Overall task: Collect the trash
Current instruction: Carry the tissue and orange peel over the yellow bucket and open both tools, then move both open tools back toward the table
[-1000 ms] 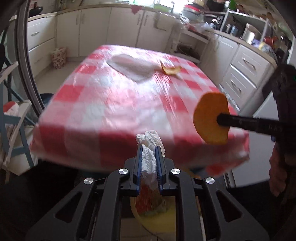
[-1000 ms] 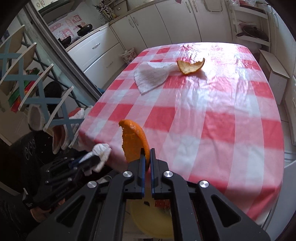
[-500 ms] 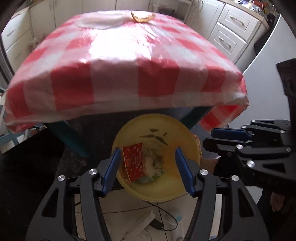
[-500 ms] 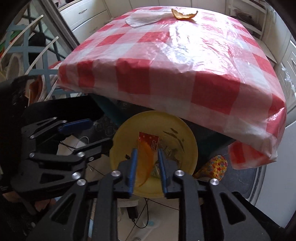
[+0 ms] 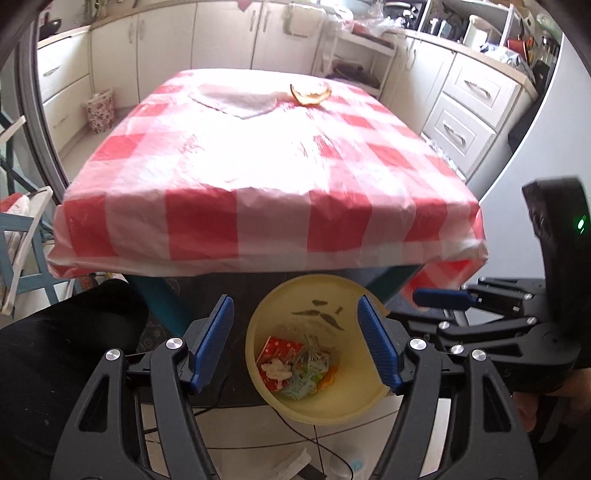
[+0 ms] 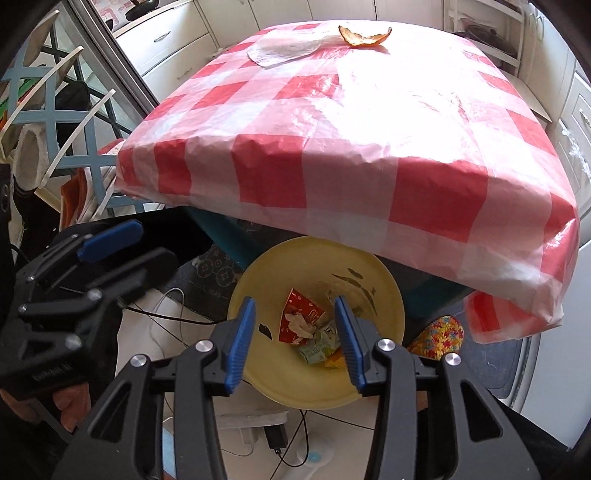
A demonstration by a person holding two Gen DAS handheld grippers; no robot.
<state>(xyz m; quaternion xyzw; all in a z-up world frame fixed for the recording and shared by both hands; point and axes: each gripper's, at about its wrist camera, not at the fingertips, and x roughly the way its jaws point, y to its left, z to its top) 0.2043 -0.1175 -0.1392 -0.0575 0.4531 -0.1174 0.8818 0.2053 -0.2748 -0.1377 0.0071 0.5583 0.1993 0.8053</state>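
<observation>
A yellow bin (image 5: 354, 402) (image 6: 388, 295) stands on the floor under the near edge of the table with the red checked cloth (image 5: 266, 155) (image 6: 369, 140). It holds a red wrapper, a crumpled white tissue (image 5: 275, 369) (image 6: 300, 322) and orange peel (image 6: 335, 362). My left gripper (image 5: 295, 317) and my right gripper (image 6: 295, 317) are both open and empty above the bin. At the far end of the table lie an orange peel (image 5: 310, 94) (image 6: 365, 36) and a flat white tissue (image 5: 236, 101) (image 6: 284, 50).
White kitchen cabinets (image 5: 465, 107) line the far and right walls. Blue chairs (image 6: 55, 110) stand left of the table. Cables and a charger (image 6: 277, 435) lie on the floor by the bin. A flowered bag (image 5: 99, 110) stands by the left cabinets.
A second ago my left gripper held a tissue and my right an orange peel. Both have opened and dropped them into the bin. Both views have tilted up a little since.
</observation>
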